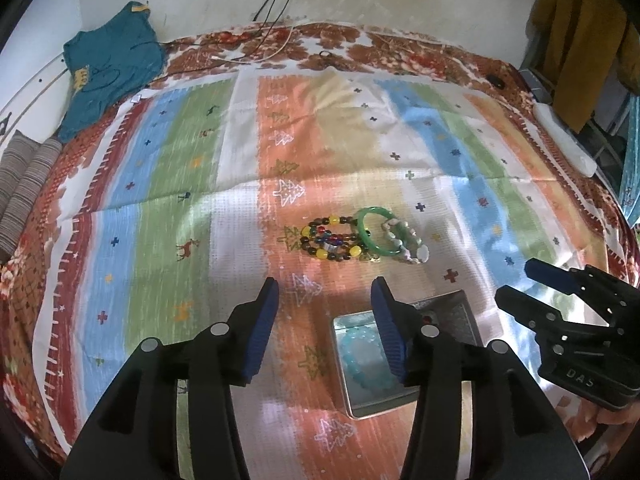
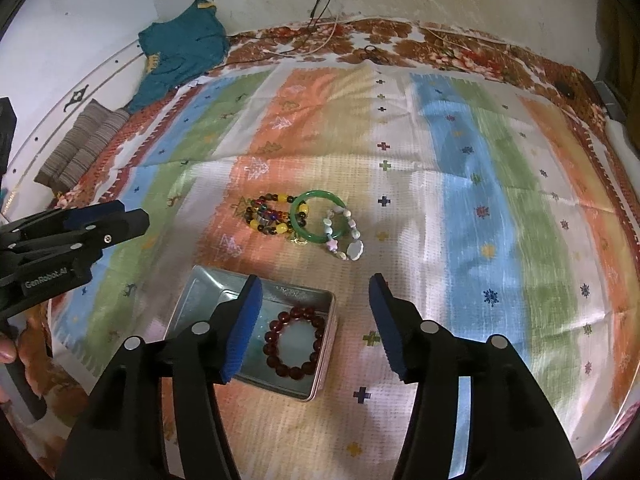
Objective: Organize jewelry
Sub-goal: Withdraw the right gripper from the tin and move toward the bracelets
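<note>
A metal tin lies open on the striped cloth. It holds a dark red bead bracelet and a pale blue bead bracelet. Beyond it lies a pile: a multicoloured bead bracelet, a green bangle and a pastel charm bracelet. My left gripper is open and empty, above the tin's left side. My right gripper is open and empty, above the tin's right side. Each shows in the other's view, the right gripper and the left gripper.
The striped cloth covers a floral bedspread. A teal garment and a striped pillow lie at the far left. Cables run along the back wall. A mustard cloth hangs at the right.
</note>
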A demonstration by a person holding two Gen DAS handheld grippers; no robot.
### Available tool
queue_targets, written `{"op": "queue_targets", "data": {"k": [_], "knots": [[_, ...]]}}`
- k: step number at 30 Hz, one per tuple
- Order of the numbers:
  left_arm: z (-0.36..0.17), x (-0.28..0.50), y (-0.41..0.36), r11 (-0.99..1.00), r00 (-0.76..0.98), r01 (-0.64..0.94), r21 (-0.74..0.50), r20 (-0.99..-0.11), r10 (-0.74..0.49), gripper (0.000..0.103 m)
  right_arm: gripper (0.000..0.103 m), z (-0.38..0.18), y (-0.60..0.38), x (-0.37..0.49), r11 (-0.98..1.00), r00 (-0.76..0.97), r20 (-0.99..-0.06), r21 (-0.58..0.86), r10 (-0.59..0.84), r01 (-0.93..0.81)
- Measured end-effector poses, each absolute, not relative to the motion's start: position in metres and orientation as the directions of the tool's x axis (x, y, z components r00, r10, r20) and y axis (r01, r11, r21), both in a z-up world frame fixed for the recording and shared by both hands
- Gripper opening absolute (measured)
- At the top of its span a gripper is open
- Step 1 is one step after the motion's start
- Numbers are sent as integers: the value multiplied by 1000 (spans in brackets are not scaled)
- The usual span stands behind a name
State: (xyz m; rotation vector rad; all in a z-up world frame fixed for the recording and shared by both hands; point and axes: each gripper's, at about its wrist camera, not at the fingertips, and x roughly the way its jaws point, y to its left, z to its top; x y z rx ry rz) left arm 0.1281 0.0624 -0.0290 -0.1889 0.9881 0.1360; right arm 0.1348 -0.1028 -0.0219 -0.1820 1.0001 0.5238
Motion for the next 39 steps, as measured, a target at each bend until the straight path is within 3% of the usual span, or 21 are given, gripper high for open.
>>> {"op": "queue_targets", "data": {"k": [15, 39], "knots": [[-51, 164, 72, 972, 478, -230, -49, -876, 69, 51, 68, -43, -95, 167, 879, 408, -872, 51, 270, -474], [-76, 204, 83, 970, 414, -244, -22, -907, 83, 57, 70, -64, -85, 205, 889, 374, -897, 44, 236, -456]]}}
